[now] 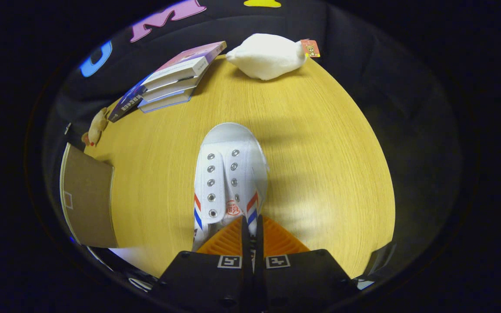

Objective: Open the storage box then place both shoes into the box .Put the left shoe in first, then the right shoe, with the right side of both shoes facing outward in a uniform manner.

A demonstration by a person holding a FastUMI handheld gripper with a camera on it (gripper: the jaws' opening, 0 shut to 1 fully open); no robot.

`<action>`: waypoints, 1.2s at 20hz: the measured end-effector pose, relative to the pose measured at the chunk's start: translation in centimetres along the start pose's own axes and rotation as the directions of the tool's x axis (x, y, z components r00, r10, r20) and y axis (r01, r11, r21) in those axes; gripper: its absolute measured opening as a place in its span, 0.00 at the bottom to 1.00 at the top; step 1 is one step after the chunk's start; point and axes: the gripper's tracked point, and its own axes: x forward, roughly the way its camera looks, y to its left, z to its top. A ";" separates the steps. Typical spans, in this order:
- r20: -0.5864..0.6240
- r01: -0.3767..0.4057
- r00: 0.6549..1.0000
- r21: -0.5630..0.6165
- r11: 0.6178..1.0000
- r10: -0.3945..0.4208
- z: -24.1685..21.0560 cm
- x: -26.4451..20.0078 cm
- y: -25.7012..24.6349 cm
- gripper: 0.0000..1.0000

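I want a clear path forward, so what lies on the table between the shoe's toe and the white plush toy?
In the gripper view, only bare wooden table separates the white shoe, pinched in the closed gripper, from the white plush toy.

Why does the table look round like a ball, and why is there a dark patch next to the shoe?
In the gripper view, the fisheye lens bends the table into a curve; the dark band beside the shoe is a soft shadow; the gripper fingers are pinched on the shoe's back.

Shoe [228, 174] on table [320, 152], ahead of hand-held gripper [250, 230]; books [172, 80] beyond-left.
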 end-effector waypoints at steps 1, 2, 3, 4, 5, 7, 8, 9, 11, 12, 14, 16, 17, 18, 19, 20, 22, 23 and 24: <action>0.002 -0.006 1.000 0.020 1.000 0.006 0.0 -0.4 0.3 0.05; 0.010 -0.009 1.000 0.026 1.000 0.009 0.1 -1.0 0.8 0.05; 0.024 -0.011 1.000 0.025 1.000 0.011 0.2 -1.8 1.4 0.05; 0.035 -0.016 0.999 0.023 1.000 0.015 0.3 -2.7 2.1 0.05; 0.044 -0.026 0.999 0.028 0.999 0.025 0.4 -3.6 3.0 0.05; 0.055 -0.059 0.997 0.064 0.996 0.055 0.5 -5.7 5.2 0.05; 0.064 -0.078 0.995 0.083 0.994 0.073 0.6 -6.8 6.6 0.05; 0.075 -0.093 0.993 0.095 0.991 0.086 0.8 -7.9 7.9 0.05; 0.096 -0.116 0.990 0.104 0.988 0.106 1.2 -9.9 10.6 0.05; 0.103 -0.128 0.988 0.109 0.986 0.117 1.4 -10.8 12.1 0.05; 0.123 -0.159 0.982 0.120 0.980 0.144 2.0 -12.6 15.1 0.05; 0.152 -0.193 0.973 0.129 0.973 0.173 2.6 -14.6 18.3 0.05; 0.166 -0.211 0.968 0.127 0.969 0.189 2.8 -15.5 19.8 0.05; 0.178 -0.227 0.963 0.127 0.965 0.203 3.0 -16.4 21.5 0.05; 0.187 -0.242 0.958 0.127 0.962 0.217 3.1 -17.2 23.0 0.05; 0.192 -0.256 0.954 0.126 0.958 0.229 3.0 -17.7 24.6 0.05; 0.199 -0.287 0.945 0.120 0.950 0.260 2.7 -18.5 28.0 0.05; 0.199 -0.305 0.940 0.117 0.945 0.279 2.3 -18.7 29.6 0.05; 0.194 -0.322 0.935 0.118 0.939 0.296 1.9 -18.8 31.3 0.05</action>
